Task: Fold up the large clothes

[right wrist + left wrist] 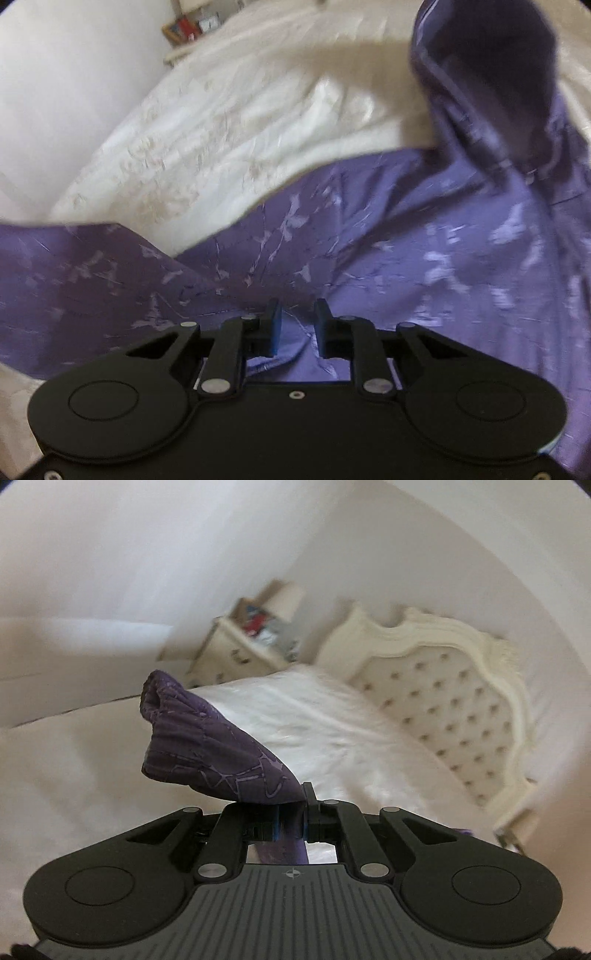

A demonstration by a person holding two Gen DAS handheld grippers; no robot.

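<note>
A purple garment with a pale branch print (406,240) lies spread across the white bed cover (221,129). One part of it rises toward the top right (498,92). My left gripper (295,797) is shut on a bunched edge of the garment (207,746), which sticks up and to the left above the bed, with more cloth hanging below the jaws. My right gripper (297,314) points down onto the garment. Its jaws stand a little apart, with a fold of the purple cloth between them and a gap still showing beside each pad.
In the left wrist view, a cream tufted headboard (443,686) stands at the bed's right end. A cream nightstand (236,650) with small items on top sits beside it. White walls (147,572) enclose the bed. The picture is blurred.
</note>
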